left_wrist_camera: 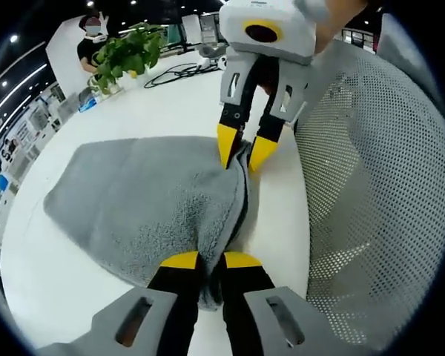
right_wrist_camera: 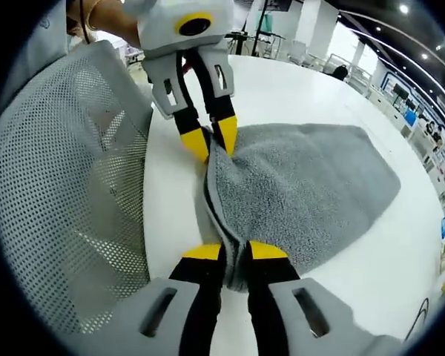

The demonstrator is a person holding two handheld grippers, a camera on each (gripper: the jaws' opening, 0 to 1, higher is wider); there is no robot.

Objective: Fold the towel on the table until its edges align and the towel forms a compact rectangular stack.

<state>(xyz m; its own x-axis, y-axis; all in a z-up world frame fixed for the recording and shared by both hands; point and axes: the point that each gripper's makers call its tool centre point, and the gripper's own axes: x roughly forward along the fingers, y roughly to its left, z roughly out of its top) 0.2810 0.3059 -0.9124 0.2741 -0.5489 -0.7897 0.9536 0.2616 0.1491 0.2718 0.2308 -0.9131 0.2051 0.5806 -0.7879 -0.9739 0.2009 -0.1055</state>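
A grey towel (left_wrist_camera: pixel 144 204) lies folded on the white table (left_wrist_camera: pixel 178 111), its doubled edge running between the two grippers. My left gripper (left_wrist_camera: pixel 212 259) is shut on the towel's near corner, yellow tips pinching the layers. At the far end of that edge the right gripper (left_wrist_camera: pixel 242 151) is shut on the other corner. In the right gripper view the same grey towel (right_wrist_camera: pixel 304 193) spreads to the right, my right gripper (right_wrist_camera: pixel 235 251) pinches its near corner, and the left gripper (right_wrist_camera: pixel 210 139) grips the far corner.
A grey mesh chair back (left_wrist_camera: pixel 371 178) stands right against the table edge beside the towel, also the mesh chair back (right_wrist_camera: pixel 67 185). A potted plant (left_wrist_camera: pixel 122 55) and black cables (left_wrist_camera: pixel 182 73) sit at the table's far side, near a person (left_wrist_camera: pixel 93 37).
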